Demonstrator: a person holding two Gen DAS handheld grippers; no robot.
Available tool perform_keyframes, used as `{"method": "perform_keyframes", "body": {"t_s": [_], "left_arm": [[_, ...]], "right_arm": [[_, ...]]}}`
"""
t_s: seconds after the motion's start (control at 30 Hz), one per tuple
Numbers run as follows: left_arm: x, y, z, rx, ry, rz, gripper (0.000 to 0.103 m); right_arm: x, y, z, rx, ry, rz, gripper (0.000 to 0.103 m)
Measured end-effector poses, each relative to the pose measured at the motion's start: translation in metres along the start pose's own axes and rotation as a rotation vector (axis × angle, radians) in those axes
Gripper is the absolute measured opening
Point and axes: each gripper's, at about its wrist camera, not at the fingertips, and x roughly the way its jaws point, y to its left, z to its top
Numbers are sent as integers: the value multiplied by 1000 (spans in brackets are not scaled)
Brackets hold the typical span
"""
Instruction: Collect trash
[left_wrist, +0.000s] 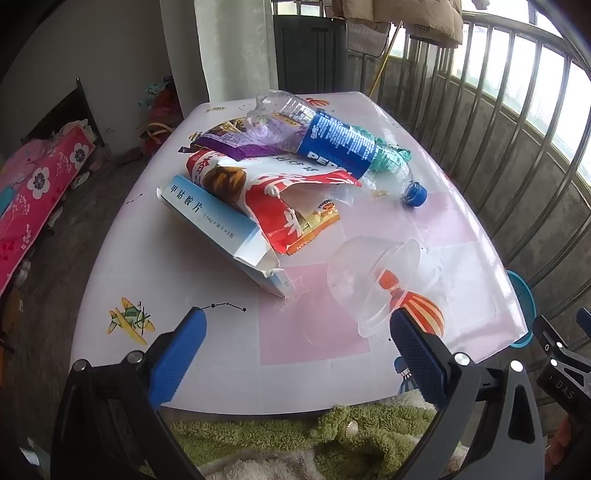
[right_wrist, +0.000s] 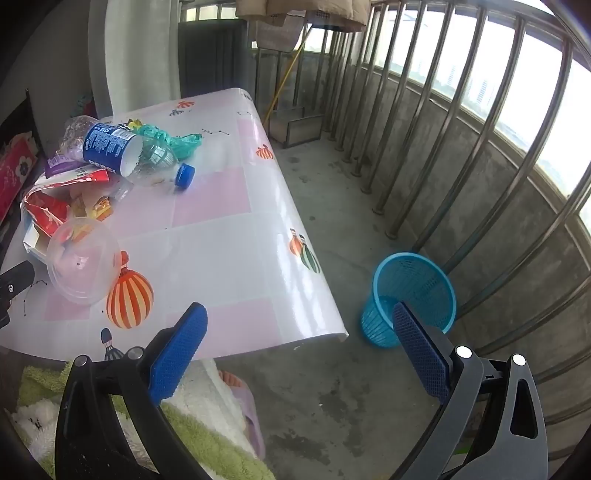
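Trash lies on a white and pink table (left_wrist: 192, 280): a crushed Pepsi bottle (left_wrist: 332, 140) with a blue cap, a purple wrapper (left_wrist: 236, 142), a red snack bag (left_wrist: 280, 199), a torn blue and white medicine box (left_wrist: 218, 225) and a clear plastic cup (left_wrist: 369, 280) on its side. My left gripper (left_wrist: 295, 325) is open and empty above the table's near edge, just short of the cup. My right gripper (right_wrist: 299, 321) is open and empty, off the table's right corner, above a blue mesh bin (right_wrist: 410, 295) on the floor. The cup (right_wrist: 83, 258) and bottle (right_wrist: 122, 151) also show in the right wrist view.
A metal railing (right_wrist: 461, 147) runs along the right side. A green crumpled bag (right_wrist: 173, 140) lies behind the bottle. A green and white fluffy cloth (left_wrist: 295, 439) lies below the table's near edge. A bed with a pink floral cover (left_wrist: 33, 192) stands at left.
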Motion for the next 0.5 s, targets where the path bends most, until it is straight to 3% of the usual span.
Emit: {"method": "perform_keyframes", "body": {"t_s": [0.5], "left_arm": [[0,1,-2,3,5,2,97]], "right_arm": [[2,0,1,2,2,4,95]]}}
